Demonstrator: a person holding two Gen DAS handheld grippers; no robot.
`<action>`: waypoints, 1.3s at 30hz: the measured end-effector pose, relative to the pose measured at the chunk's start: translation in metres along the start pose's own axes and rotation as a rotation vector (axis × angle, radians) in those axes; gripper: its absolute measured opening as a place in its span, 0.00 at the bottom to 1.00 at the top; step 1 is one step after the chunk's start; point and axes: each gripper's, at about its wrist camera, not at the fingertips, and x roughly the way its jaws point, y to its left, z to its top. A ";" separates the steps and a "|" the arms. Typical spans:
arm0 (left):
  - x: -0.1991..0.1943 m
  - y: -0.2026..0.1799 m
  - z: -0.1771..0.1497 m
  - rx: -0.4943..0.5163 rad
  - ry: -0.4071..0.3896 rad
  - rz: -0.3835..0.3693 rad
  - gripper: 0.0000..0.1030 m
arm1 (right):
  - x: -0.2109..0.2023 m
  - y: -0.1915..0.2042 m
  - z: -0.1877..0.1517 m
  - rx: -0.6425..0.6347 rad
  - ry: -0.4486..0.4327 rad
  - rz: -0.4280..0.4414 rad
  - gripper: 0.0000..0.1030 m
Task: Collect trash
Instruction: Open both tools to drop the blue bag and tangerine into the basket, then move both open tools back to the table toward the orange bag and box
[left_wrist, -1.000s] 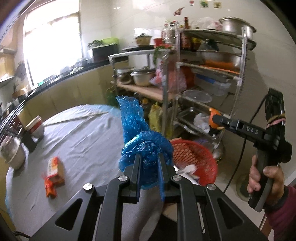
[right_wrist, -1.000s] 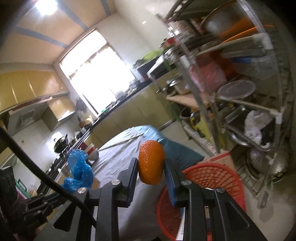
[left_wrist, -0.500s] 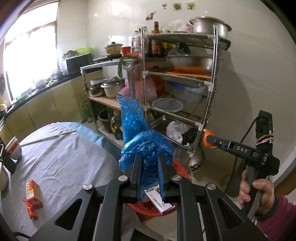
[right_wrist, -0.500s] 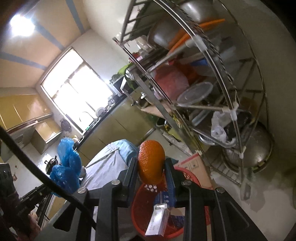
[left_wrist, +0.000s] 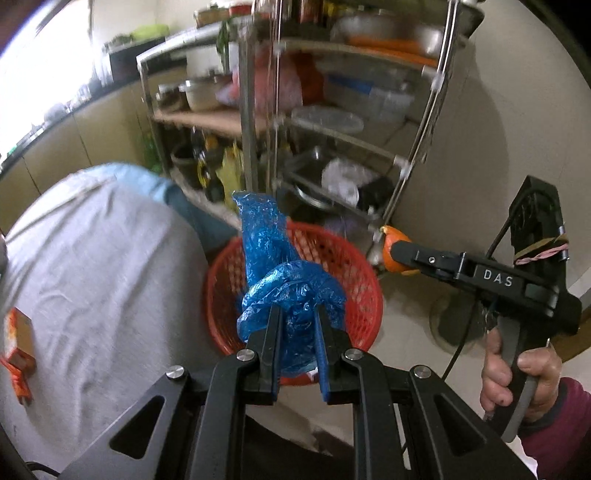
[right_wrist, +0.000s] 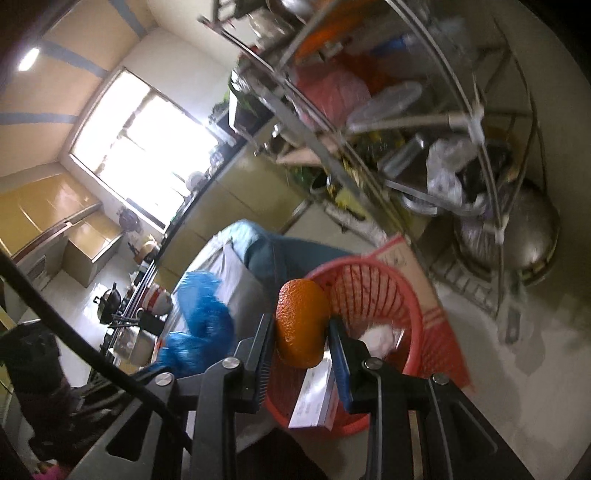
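Though unseen leftward, carton (right_wrist: 314, 398) in basket (right_wrist: 402, 295).

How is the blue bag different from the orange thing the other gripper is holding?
The blue plastic bag is crinkly, knotted and floppy, with a tail sticking up; the orange peel is a rounded, pebbly-skinned piece that keeps its shape. The bag spills out around the left gripper; the peel sits neatly in the right gripper. The bag is shiny blue, the peel matte orange. Both are pinched between closed fingers near the red basket.
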 end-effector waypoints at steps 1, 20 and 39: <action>0.007 0.001 -0.003 0.000 0.020 -0.006 0.16 | 0.005 -0.002 -0.003 0.010 0.017 -0.005 0.30; 0.010 0.021 -0.012 -0.025 0.020 -0.015 0.50 | 0.026 -0.002 0.002 0.102 0.034 -0.019 0.40; -0.131 0.166 -0.129 -0.392 -0.127 0.400 0.67 | 0.062 0.143 -0.013 -0.239 0.082 0.101 0.58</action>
